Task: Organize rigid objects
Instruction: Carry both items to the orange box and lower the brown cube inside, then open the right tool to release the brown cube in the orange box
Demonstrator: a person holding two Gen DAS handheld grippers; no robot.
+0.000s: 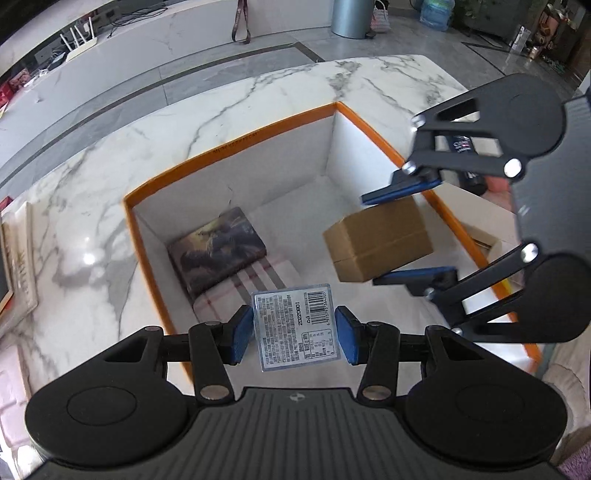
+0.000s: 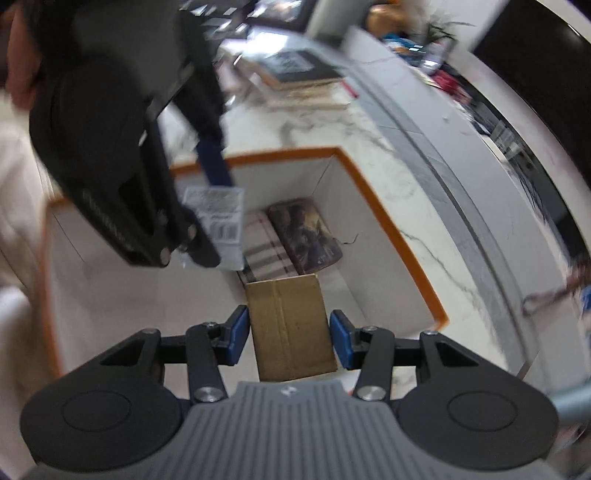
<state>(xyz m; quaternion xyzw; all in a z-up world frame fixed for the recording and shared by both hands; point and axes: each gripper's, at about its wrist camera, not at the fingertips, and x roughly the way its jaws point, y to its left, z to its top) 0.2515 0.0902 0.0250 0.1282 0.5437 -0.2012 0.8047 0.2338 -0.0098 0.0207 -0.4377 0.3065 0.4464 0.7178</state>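
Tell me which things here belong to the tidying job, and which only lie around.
Job:
orange box
brown carton in right tool
clear case in left tool
picture tin
plaid box

Lying around:
router
bin
water bottle

A white marble table with grey veins (image 1: 221, 122) is standing on a grey tiled floor (image 1: 332, 48); a grey metal bin (image 1: 351, 16) is standing behind it.
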